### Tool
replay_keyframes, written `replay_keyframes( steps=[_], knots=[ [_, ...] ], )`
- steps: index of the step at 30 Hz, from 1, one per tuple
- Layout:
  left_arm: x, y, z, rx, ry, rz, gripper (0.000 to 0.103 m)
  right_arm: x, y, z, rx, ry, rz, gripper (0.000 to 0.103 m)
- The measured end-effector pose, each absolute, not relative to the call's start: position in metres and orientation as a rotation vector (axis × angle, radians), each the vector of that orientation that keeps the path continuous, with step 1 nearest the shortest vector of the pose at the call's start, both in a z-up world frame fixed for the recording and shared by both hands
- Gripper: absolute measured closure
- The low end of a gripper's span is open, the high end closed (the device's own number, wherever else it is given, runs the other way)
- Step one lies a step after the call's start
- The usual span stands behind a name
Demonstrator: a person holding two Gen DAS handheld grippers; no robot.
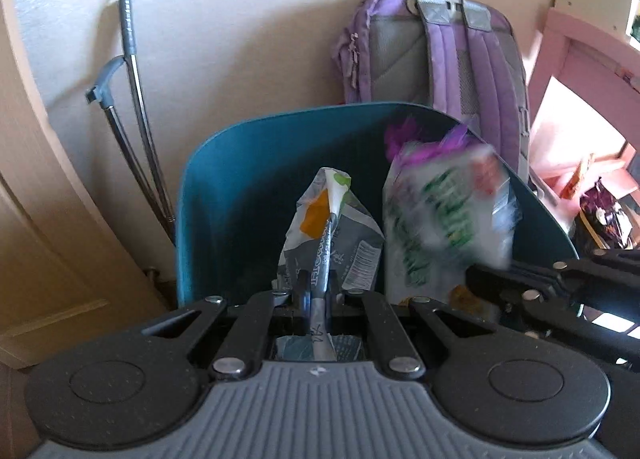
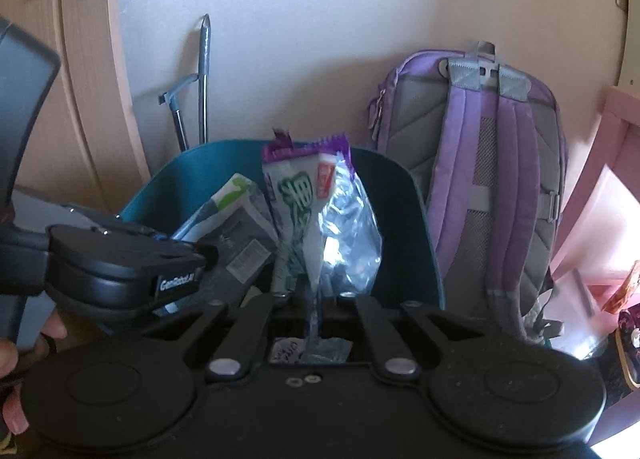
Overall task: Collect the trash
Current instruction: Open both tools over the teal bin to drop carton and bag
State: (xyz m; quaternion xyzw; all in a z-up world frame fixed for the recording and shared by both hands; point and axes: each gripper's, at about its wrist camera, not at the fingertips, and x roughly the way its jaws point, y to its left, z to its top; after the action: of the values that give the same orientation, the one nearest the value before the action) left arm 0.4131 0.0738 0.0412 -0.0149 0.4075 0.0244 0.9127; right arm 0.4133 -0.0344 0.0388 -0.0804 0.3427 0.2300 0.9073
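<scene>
A teal bin point(image 1: 240, 179) stands by the wall, open toward me; it also shows in the right wrist view point(image 2: 404, 219). My left gripper point(image 1: 318, 299) is shut on a grey and white wrapper point(image 1: 332, 231) with an orange patch, held at the bin's mouth. My right gripper point(image 2: 314, 299) is shut on a clear and white snack bag point(image 2: 316, 211) with green letters and a purple top, also at the bin's mouth. In the left wrist view that bag point(image 1: 444, 211) is blurred, with the right gripper point(image 1: 540, 291) beside it. The left gripper point(image 2: 132, 271) shows at the left of the right wrist view.
A purple and grey backpack point(image 2: 480, 179) leans on the wall right of the bin. A grey crutch point(image 1: 128, 107) leans on the wall to the left. A door point(image 2: 72, 59) is at far left. Pink furniture point(image 1: 580, 99) stands at the right.
</scene>
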Motion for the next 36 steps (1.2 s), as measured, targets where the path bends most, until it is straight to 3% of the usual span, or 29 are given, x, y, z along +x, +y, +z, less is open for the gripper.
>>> replay_keyframes(
  steps=[4, 7, 10, 12, 13, 18, 22, 27, 29, 36],
  knots=[
    [0.415, 0.073, 0.042, -0.026, 0.852, 0.062, 0.096, 0.411, -0.036, 0.038, -0.15, 0.724, 0.478, 0.091],
    [0.412, 0.071, 0.043, -0.014, 0.853, 0.062, 0.089, 0.408, -0.037, 0.039, -0.142, 0.728, 0.476, 0.089],
    [0.408, 0.07, 0.046, -0.026, 0.848, 0.055, 0.069, 0.404, -0.04, 0.043, -0.133, 0.722, 0.472, 0.079],
    [0.403, 0.07, 0.049, -0.032, 0.83, 0.065, 0.049, 0.399, -0.044, 0.047, -0.129, 0.709, 0.467, 0.074],
    [0.399, 0.07, 0.052, -0.032, 0.819, 0.069, 0.046, 0.398, -0.047, 0.049, -0.125, 0.707, 0.466, 0.073],
    [0.38, 0.066, 0.07, -0.015, 0.787, 0.067, 0.043, 0.384, -0.059, 0.069, -0.105, 0.68, 0.461, 0.068],
    [0.358, 0.063, 0.088, -0.018, 0.751, 0.062, 0.033, 0.366, -0.068, 0.087, -0.104, 0.643, 0.456, 0.057],
    [0.327, 0.06, 0.109, -0.028, 0.711, 0.053, 0.03, 0.34, -0.08, 0.109, -0.086, 0.608, 0.471, 0.057],
    [0.313, 0.058, 0.116, -0.022, 0.695, 0.054, 0.023, 0.329, -0.085, 0.117, -0.076, 0.597, 0.474, 0.056],
    [0.269, 0.056, 0.132, -0.048, 0.669, 0.037, 0.022, 0.292, -0.099, 0.132, -0.074, 0.563, 0.5, 0.051]
  ],
)
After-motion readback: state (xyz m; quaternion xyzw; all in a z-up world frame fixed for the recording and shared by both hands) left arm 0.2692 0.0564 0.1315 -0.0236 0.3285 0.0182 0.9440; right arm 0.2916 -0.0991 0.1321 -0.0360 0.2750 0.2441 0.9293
